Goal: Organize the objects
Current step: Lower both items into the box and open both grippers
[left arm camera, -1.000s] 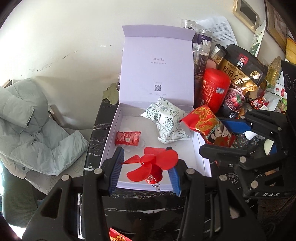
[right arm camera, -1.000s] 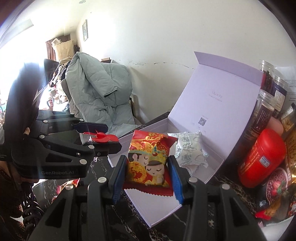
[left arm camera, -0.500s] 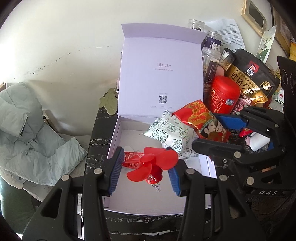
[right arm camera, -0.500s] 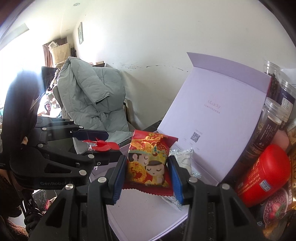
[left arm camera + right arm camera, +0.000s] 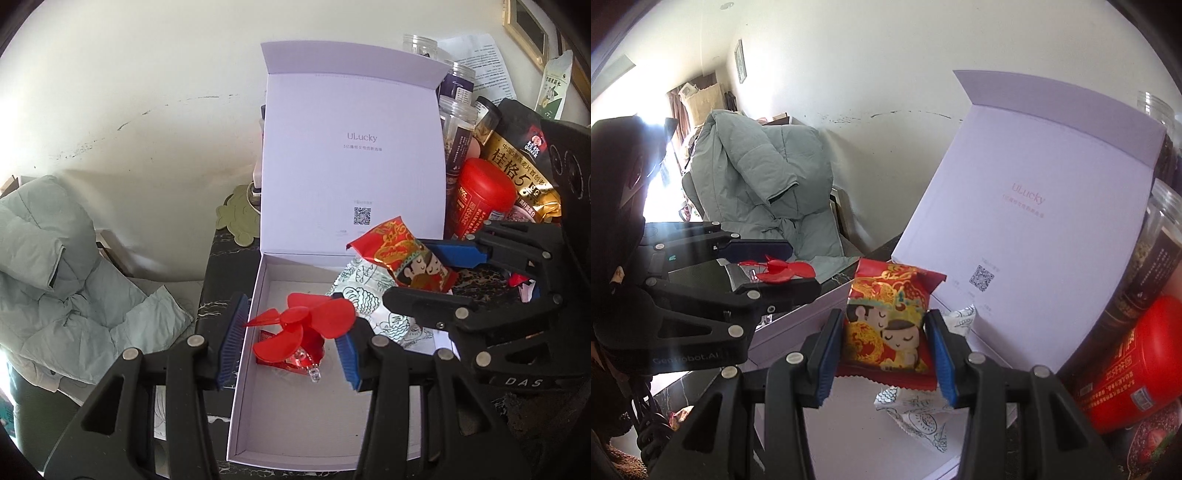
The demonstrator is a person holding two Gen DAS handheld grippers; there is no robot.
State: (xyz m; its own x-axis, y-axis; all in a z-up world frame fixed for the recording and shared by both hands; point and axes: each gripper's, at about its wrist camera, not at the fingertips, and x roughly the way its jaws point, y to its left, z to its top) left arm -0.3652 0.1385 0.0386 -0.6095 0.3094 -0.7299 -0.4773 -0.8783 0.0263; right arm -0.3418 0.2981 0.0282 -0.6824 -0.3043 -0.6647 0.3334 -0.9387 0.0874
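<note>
Over the open white box [image 5: 243, 369], we hold the red fan [image 5: 303, 325] between the left gripper's [image 5: 291, 339] pads and the red snack packet [image 5: 886, 325], at three o'clock, clamped in the right gripper [image 5: 886, 343], so we should lower both before letting go.

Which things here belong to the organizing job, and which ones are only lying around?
Part of the job:
- left gripper holding the red fan
- right gripper holding the red snack packet
- open white box
- white patterned packet inside it

Just lying about:
- red canister
- oat bag
- clear jars
- green jacket
</note>
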